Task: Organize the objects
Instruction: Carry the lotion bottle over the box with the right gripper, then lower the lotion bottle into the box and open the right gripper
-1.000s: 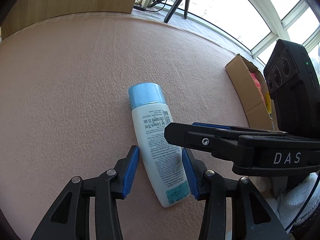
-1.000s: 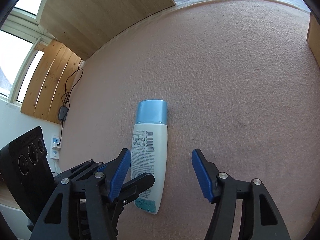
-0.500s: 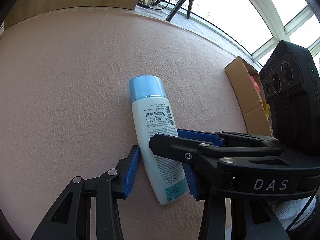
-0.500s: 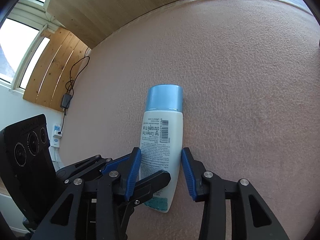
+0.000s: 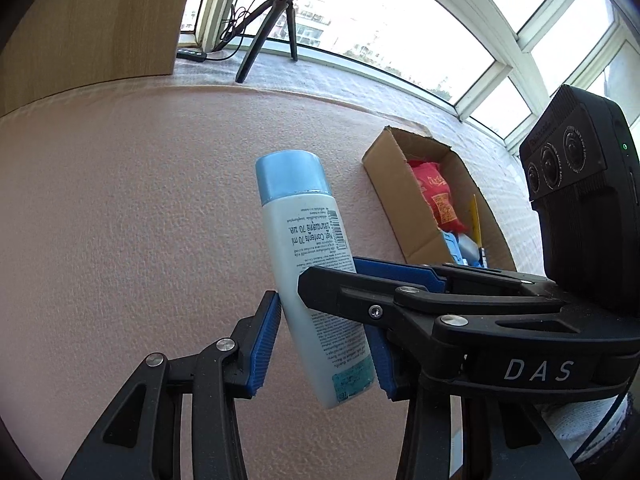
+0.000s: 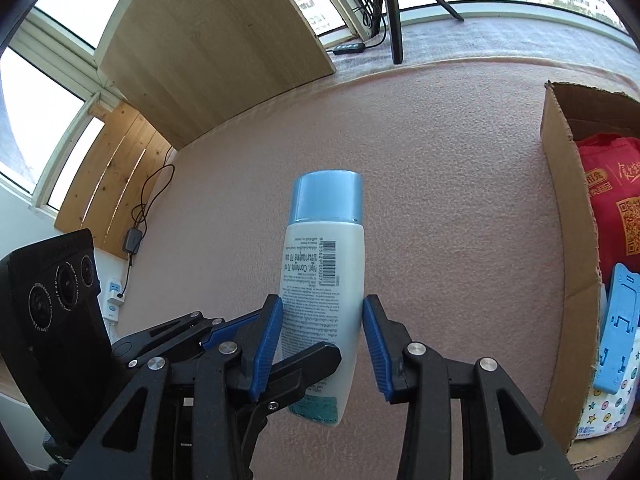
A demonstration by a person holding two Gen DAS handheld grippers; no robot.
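Note:
A white bottle with a light blue cap (image 5: 308, 248) hangs in the air above the pink mat, cap pointing away. My left gripper (image 5: 322, 344) is shut on its lower body, blue pads on both sides. The right gripper (image 6: 322, 340) is shut on the same bottle (image 6: 324, 264), its pads pressed against the label's sides. In the left wrist view the right gripper's black finger (image 5: 400, 300) crosses in front of the bottle from the right. In the right wrist view a left finger (image 6: 296, 368) reaches under the bottle from the left.
An open cardboard box (image 5: 384, 168) stands on the mat to the right, holding a red packet (image 6: 612, 208), a blue plastic piece (image 6: 616, 340) and other items. A tripod (image 5: 264, 28) and wooden panel (image 6: 208, 40) stand beyond the mat's far edge by the windows.
The right gripper came over the bottle and shut on it. Both grippers then lifted the bottle off the mat, bringing the box and windows more into view.

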